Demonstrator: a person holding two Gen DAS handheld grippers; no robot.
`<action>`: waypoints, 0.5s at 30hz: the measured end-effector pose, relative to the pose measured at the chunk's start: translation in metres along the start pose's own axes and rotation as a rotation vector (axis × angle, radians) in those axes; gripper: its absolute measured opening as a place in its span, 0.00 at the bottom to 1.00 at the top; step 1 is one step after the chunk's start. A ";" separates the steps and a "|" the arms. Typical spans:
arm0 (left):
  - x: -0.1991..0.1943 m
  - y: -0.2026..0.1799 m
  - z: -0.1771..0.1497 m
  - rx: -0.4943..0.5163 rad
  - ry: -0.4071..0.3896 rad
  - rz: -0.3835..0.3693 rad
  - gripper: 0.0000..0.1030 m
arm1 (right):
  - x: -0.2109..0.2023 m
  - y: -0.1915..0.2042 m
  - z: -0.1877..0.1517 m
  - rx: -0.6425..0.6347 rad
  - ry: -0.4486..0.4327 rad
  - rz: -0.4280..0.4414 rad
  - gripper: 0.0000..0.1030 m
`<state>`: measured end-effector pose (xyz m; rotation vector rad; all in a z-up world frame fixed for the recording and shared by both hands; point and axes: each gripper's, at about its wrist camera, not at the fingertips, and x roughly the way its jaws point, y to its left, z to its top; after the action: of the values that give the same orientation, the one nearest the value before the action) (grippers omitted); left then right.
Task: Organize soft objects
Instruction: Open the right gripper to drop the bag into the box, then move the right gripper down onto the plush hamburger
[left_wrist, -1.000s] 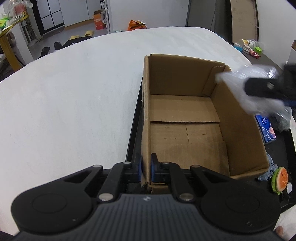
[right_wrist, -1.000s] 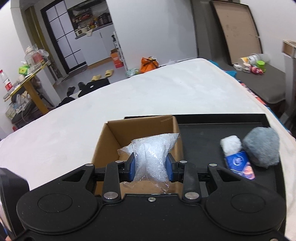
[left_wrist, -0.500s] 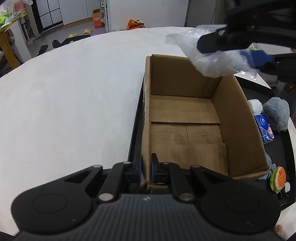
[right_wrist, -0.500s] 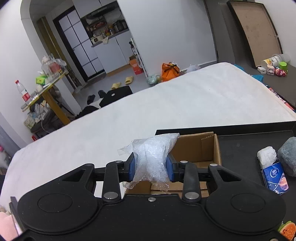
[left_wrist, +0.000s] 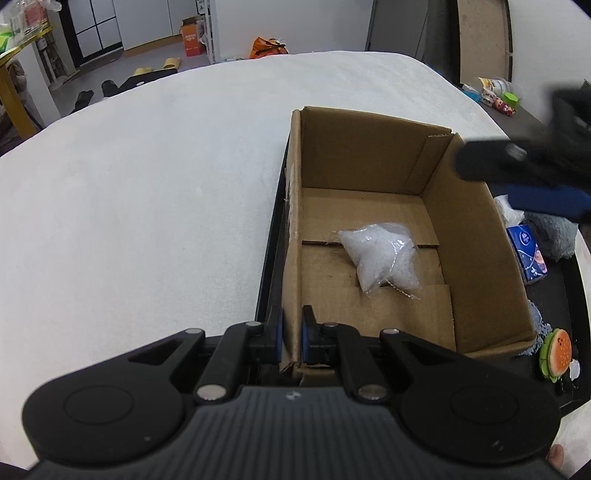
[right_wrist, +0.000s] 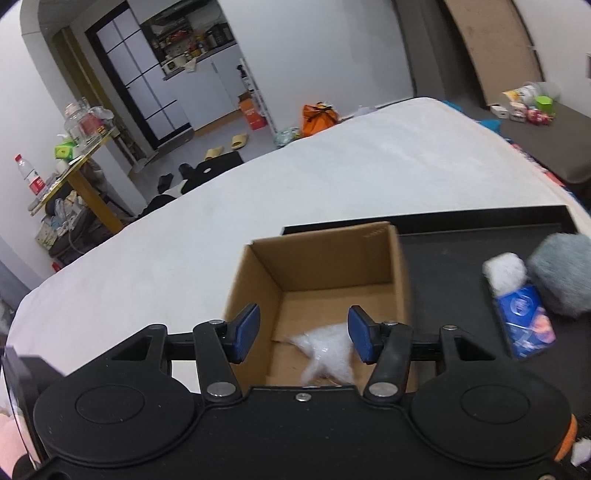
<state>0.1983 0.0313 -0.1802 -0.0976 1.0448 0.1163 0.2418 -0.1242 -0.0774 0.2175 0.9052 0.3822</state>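
With left gripper (left_wrist: 291, 332) clamped on cardboard box (left_wrist: 476, 236) wall: right gripper (right_wrist: 303, 334) spread wide above box, clear plastic bag (left_wrist: 382, 254) (white filling) lying on box floor.

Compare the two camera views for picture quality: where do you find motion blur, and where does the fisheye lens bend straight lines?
Left wrist view: the right gripper is smeared by motion blur, while the cardboard box and plastic bag look sharp; the white surface's far edge bows into a curve. Right wrist view: the bag looks soft and blurred, and the doorway and walls lean and curve toward the frame's edges.
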 end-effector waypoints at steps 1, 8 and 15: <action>0.000 -0.001 0.001 0.004 0.003 -0.001 0.08 | -0.005 -0.003 -0.002 0.005 -0.003 -0.007 0.52; 0.002 -0.007 0.005 0.044 0.037 0.014 0.08 | -0.032 -0.030 -0.013 0.040 -0.032 -0.068 0.60; 0.009 -0.011 0.013 0.064 0.098 0.060 0.09 | -0.048 -0.069 -0.031 0.117 -0.039 -0.115 0.62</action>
<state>0.2156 0.0225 -0.1816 -0.0139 1.1489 0.1334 0.2066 -0.2061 -0.0852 0.2780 0.8978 0.2183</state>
